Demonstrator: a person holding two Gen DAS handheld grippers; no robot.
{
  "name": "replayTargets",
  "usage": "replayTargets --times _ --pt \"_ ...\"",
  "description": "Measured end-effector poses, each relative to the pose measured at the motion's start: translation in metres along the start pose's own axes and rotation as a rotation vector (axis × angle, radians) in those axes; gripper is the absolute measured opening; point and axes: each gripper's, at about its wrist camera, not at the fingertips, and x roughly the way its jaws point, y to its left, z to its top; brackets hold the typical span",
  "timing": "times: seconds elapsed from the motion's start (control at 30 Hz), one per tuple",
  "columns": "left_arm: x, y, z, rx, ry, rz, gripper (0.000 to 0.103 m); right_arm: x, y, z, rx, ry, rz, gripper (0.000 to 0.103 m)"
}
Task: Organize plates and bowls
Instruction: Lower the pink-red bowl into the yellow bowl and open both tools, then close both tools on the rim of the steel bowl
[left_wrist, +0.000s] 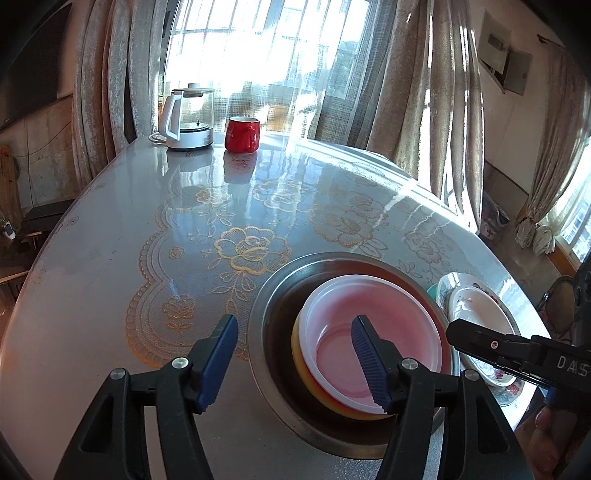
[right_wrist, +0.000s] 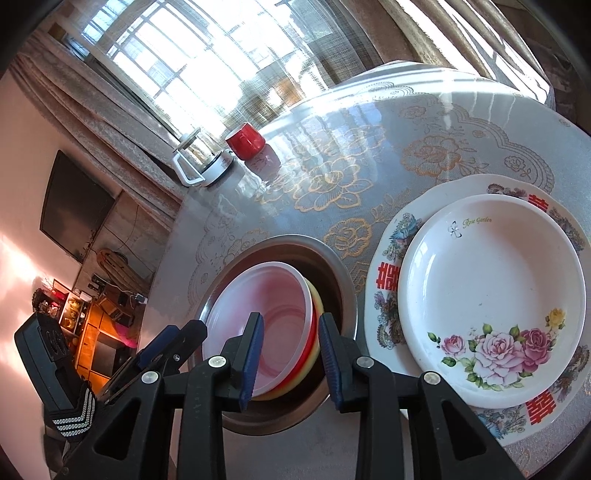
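While the round table (left_wrist: 110, 258) carried only a kettle (left_wrist: 186, 118) and a red mug (left_wrist: 242, 134) at its far side, the sorting looked nearly finished: a metal basin (left_wrist: 266, 325) held nested plastic bowls (left_wrist: 373, 325), and two floral plates (right_wrist: 491, 295) sat stacked just beside it. Left gripper (left_wrist: 295, 362) stood wide apart, gripping nothing; right gripper (right_wrist: 291, 358) stood narrowly parted, also empty.

The right gripper (right_wrist: 291, 360) hovers with its jaws parted over the rim of a pink plastic bowl (right_wrist: 258, 321), nested in red and yellow bowls inside a metal basin (right_wrist: 343, 291). Just right, a rose-patterned plate (right_wrist: 491, 291) rests on a larger plate (right_wrist: 388, 273) on the lace-patterned table (right_wrist: 369, 147), with a red mug (right_wrist: 245, 144) and glass kettle (right_wrist: 201, 160) far back.
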Motion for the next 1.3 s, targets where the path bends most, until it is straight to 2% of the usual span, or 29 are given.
replayTargets --times 0.5,0.7,0.87,1.03,1.13,1.23,1.3 --pt "-0.009 0.014 0.001 -0.043 -0.009 0.019 0.072 -0.006 -0.001 -0.009 -0.011 0.007 -0.04 0.031" --pt "-0.014 0.032 0.001 -0.09 -0.024 0.033 0.074 -0.007 0.001 -0.014 -0.02 0.018 -0.05 0.031" --pt "-0.01 0.047 -0.001 -0.143 -0.003 0.03 0.074 -0.008 0.002 -0.017 -0.023 0.024 -0.058 0.031" --pt "-0.008 0.052 -0.006 -0.153 0.017 0.01 0.073 -0.009 0.0 -0.02 -0.006 0.042 -0.067 0.031" --pt "-0.006 0.054 -0.008 -0.16 0.028 -0.016 0.072 -0.007 -0.002 -0.024 0.012 0.062 -0.06 0.031" --pt "-0.003 0.056 -0.01 -0.17 0.049 -0.053 0.063 -0.002 0.0 -0.026 0.002 0.078 -0.075 0.031" --pt "-0.001 0.058 -0.011 -0.183 0.062 -0.076 0.061 0.001 0.001 -0.026 0.001 0.089 -0.08 0.031"
